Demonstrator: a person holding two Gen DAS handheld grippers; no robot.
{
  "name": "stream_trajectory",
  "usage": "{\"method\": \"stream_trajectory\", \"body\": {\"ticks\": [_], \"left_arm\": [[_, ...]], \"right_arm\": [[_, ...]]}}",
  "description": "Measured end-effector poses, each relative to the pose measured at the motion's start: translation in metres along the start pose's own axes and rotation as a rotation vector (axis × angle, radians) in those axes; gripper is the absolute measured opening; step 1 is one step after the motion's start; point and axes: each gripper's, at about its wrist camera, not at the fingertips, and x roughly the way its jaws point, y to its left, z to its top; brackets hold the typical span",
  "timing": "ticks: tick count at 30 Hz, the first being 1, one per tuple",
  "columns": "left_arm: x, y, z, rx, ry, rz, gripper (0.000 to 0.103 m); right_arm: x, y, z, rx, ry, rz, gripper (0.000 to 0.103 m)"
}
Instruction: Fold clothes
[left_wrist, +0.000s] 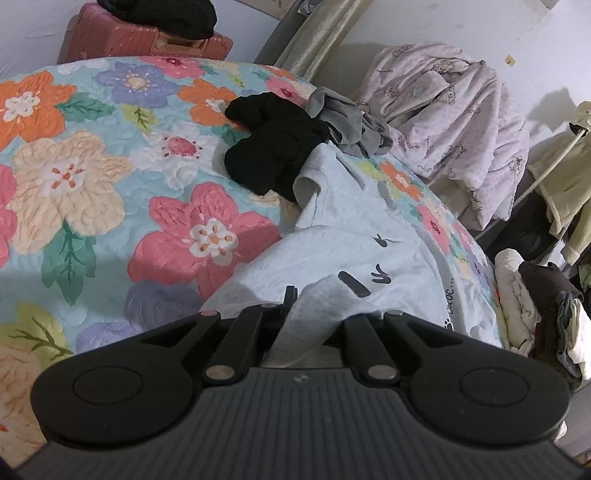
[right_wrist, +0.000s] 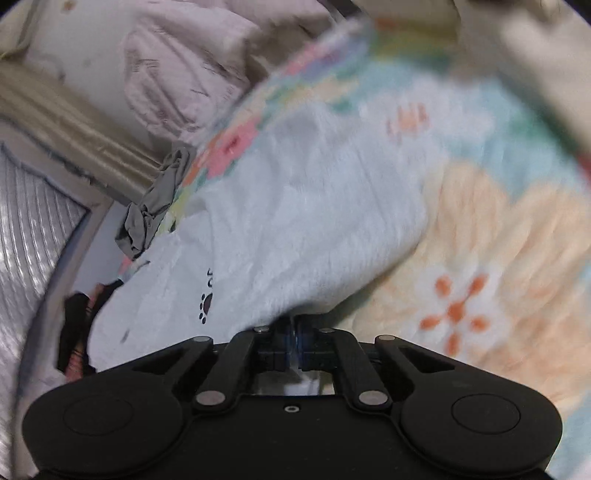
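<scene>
Both grippers, left and right, pinching the pale shirt at six o'clock, probably to spread it flat on the bedspread.

my left gripper: matte black, ribbed plastic housing with a tiny light mark at the top centre, 2 round discs on rounded side lobes, 4 black linkage bars, silver rivets at the pivots. my right gripper: same black build, smooth housing, 1 small screw at centre, silver rivets, bluish glint between the finger blocks.
</scene>
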Motion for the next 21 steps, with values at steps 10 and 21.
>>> {"method": "stream_trajectory", "body": {"ticks": [10,21], "left_arm": [[-0.008,-0.012,-0.005,0.036,-0.006,-0.029,0.004],[0.008,-0.018,-0.013,0.052,0.060,0.034,0.004]], "right_arm": [[-0.127,-0.004,-0.009,-0.174,-0.124,-0.187,0.005],[-0.094,-0.066,-0.063,-0.032,-0.008,-0.190,0.019]]}}
